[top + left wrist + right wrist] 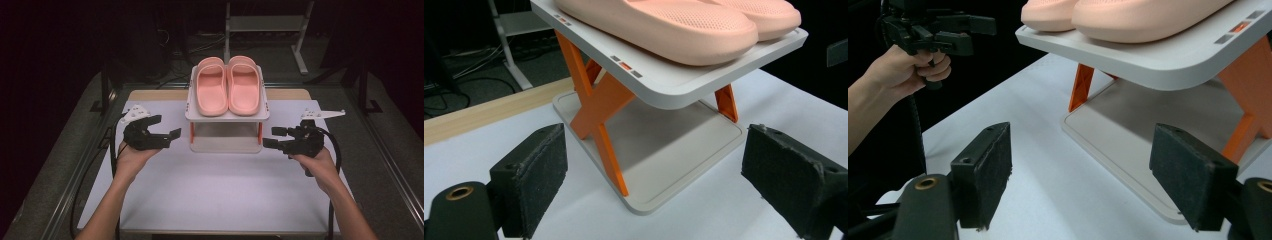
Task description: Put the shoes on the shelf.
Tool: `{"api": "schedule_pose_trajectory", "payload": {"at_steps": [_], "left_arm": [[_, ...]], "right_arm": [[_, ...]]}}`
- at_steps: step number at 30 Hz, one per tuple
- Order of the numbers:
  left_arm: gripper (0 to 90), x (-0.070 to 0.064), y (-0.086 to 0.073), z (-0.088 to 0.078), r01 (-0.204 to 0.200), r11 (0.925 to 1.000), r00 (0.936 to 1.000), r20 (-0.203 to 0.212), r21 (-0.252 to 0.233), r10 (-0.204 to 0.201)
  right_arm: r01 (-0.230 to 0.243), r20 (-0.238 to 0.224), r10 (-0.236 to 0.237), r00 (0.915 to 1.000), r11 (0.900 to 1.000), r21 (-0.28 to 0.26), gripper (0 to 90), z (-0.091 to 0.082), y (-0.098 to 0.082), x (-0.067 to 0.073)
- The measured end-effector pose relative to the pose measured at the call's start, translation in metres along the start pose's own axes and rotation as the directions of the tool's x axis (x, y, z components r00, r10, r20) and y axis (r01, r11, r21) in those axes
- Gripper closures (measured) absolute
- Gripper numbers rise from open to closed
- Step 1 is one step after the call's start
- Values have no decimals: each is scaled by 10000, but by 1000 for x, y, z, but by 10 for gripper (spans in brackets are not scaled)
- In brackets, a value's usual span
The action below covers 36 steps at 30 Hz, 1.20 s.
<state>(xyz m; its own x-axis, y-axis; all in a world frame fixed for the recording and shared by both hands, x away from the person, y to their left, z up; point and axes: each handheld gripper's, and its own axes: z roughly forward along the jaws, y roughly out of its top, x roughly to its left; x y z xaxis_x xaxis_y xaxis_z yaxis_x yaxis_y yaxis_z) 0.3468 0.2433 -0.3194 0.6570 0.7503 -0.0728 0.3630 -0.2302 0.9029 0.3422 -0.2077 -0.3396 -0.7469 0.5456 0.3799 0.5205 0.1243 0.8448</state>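
Two grippers flank the rack and both are poised, empty: the left gripper point(161, 132) sits off the rack's left side with its jaws wide apart, and the right gripper point(276, 138) mirrors it on the right, jaws just as wide, nothing between them. Dead centre between them stands the two-tier rack point(200, 115), a pale grey top shelf over a matching base tray, joined by orange cross-braced legs point(596, 107). On that top shelf lies the pair of pink slippers point(227, 85), side by side and touching, long axes running away from the person toward the table's far edge, toes likely at the far end, though the angle makes that hard to confirm. From each gripper the slippers lie inward and higher, up over the shelf's rounded lip, so any reach would have to rise as it comes in; the left-hand slipper is nearer the left gripper, the right-hand one nearer the right. Look at the materials: the slippers read as soft moulded foam, matte, thick-soled, with a finely dimpled footbed; the shelf is smooth hard plastic with rounded corners. The jaw pads point(1190, 177) are black, rough, slightly crumbly. The table point(220, 195) beneath is a plain white sheet.
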Motion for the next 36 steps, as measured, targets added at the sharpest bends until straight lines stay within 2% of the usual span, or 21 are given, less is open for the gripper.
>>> {"api": "schedule_pose_trajectory", "payload": {"at_steps": [16, 36], "left_arm": [[101, -3, -12, -4, 49, 10000, 10000, 69, 20, -49], [98, -1, -29, -10, 228, 9997, 9997, -47, -2, -228]], "right_arm": [[-180, -78, 180, 9998, 9998, 61, 242, 1, -16, -1], [-322, -44, 323, 9995, 9991, 269, 242, -1, -34, -4]]}}
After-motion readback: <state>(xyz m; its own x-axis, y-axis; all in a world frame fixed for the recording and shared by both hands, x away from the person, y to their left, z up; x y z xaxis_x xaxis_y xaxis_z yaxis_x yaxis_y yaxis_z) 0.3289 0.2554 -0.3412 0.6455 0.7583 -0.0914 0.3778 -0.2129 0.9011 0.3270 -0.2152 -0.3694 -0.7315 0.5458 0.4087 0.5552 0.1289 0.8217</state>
